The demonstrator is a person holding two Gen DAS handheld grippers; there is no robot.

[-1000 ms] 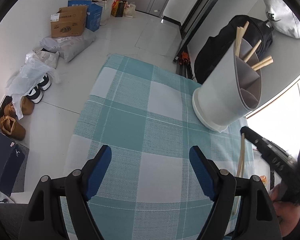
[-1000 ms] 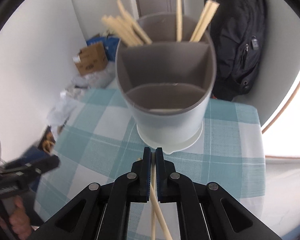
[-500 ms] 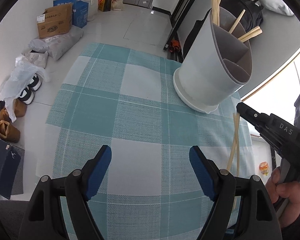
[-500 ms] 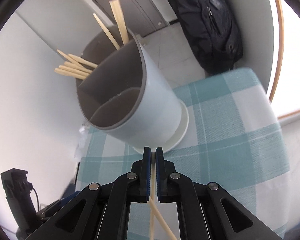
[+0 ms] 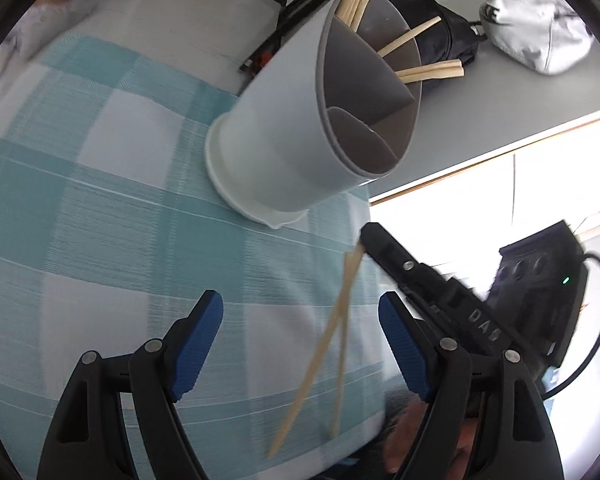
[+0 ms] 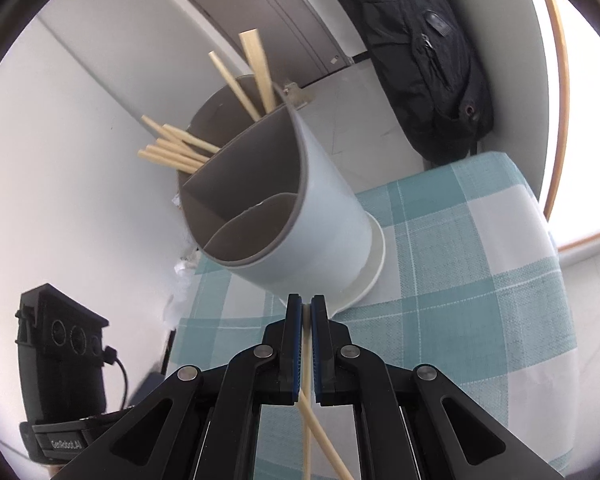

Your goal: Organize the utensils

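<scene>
A pale grey utensil holder (image 5: 300, 136) (image 6: 312, 232) with dark inner dividers stands on the teal checked cloth (image 5: 100, 208) (image 6: 460, 264). Several wooden chopsticks (image 5: 428, 72) (image 6: 176, 148) lean out of its far compartments. My right gripper (image 6: 306, 306) (image 5: 363, 236) is shut on a pair of wooden chopsticks (image 5: 332, 340) (image 6: 307, 364), just in front of the holder's base; they hang crossed below the jaws. My left gripper (image 5: 300, 332) stands open over the cloth with nothing pressed between its blue pads, the hanging chopsticks showing between them.
A black backpack (image 5: 440, 36) (image 6: 428, 60) leans behind the table and a grey bag (image 5: 536, 20) sits further right. The table's right edge (image 5: 372, 208) meets a bright window area. A hand (image 5: 404, 440) holds the right gripper. The left gripper's black body (image 6: 60, 360) is at lower left.
The left wrist view has swung right and closer to the holder, and the right gripper with its chopsticks has come in between the left pads. The right wrist view has rolled, tilting the holder.
</scene>
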